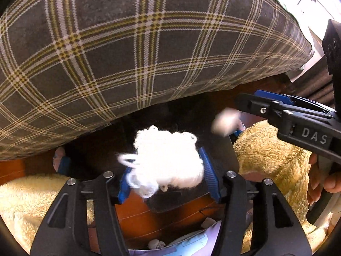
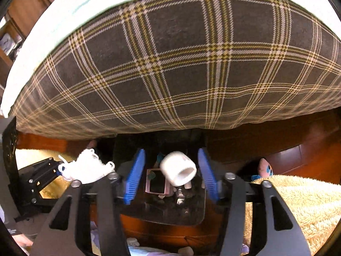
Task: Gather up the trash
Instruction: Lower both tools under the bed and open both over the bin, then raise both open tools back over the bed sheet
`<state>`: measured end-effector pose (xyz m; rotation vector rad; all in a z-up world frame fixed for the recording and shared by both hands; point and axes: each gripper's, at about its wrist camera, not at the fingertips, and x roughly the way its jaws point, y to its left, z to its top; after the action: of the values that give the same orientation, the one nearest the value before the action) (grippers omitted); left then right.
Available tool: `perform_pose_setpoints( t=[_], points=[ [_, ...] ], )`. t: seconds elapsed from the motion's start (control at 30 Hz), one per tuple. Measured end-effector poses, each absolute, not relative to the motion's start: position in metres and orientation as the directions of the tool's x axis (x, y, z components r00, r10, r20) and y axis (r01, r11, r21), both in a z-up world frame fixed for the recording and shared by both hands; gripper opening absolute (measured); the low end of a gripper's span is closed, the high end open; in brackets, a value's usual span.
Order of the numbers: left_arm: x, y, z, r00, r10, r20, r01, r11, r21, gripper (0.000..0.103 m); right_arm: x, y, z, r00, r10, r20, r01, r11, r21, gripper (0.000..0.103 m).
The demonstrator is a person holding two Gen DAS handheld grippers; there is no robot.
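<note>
My left gripper [image 1: 168, 168] has its blue pads against both sides of a tangled wad of white yarn [image 1: 168, 162], held above a dark bin opening; the yarn also shows in the right wrist view [image 2: 87, 168]. My right gripper [image 2: 171, 173] is open. A white tape roll [image 2: 178, 168] is in mid-air between its blue pads [image 2: 135, 176], apart from both, over the dark bin [image 2: 162, 209]. In the left wrist view the roll is a blurred pale shape [image 1: 226, 122] beside the right gripper's tip [image 1: 247, 104].
A large brown plaid cushion [image 1: 136, 49] hangs over the bin at the back. Yellow fluffy blankets [image 1: 275, 155] lie left and right on the reddish wood floor [image 2: 294, 153]. Paper scraps [image 1: 191, 243] lie at the near edge. A pink-framed object [image 2: 156, 181] lies in the bin.
</note>
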<state>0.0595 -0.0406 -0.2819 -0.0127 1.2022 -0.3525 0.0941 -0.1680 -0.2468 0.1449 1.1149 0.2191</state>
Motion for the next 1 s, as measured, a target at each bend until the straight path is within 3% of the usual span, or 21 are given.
perform_pose_setpoints(
  t=[0.2,0.3,0.37,0.5,0.57,1.0],
  points=[
    [0.062,-0.030,-0.270,0.348,-0.241,-0.906,0.243,0.956,-0.161,0.078,0.094,-0.171,-0.230,0.452,0.240,-0.859,-0.085,0.970,0.227,0.067],
    [0.061,-0.025,-0.257,0.389,-0.230,-0.892,0.237,0.961,-0.145,0.088,0.093,-0.177,-0.219,0.480,0.224,-0.849,-0.072,0.974,0.216,0.081],
    [0.059,-0.022,-0.244,0.419,-0.226,-0.880,0.237,0.962,-0.135,0.089,0.092,-0.181,-0.207,0.504,0.211,-0.838,-0.058,0.976,0.211,0.088],
    [0.054,-0.022,-0.212,0.463,-0.244,-0.852,0.249,0.958,-0.139,0.091,0.092,-0.191,-0.176,0.552,0.205,-0.808,-0.051,0.976,0.212,0.089],
    [0.055,-0.021,-0.198,0.482,-0.251,-0.839,0.255,0.957,-0.139,0.091,0.092,-0.196,-0.157,0.590,0.202,-0.782,-0.052,0.976,0.212,0.094],
    [0.104,-0.005,-0.099,0.630,-0.233,-0.741,0.237,0.966,-0.102,0.093,0.148,-0.206,-0.072,0.704,0.202,-0.681,-0.108,0.978,0.178,0.096]
  ],
)
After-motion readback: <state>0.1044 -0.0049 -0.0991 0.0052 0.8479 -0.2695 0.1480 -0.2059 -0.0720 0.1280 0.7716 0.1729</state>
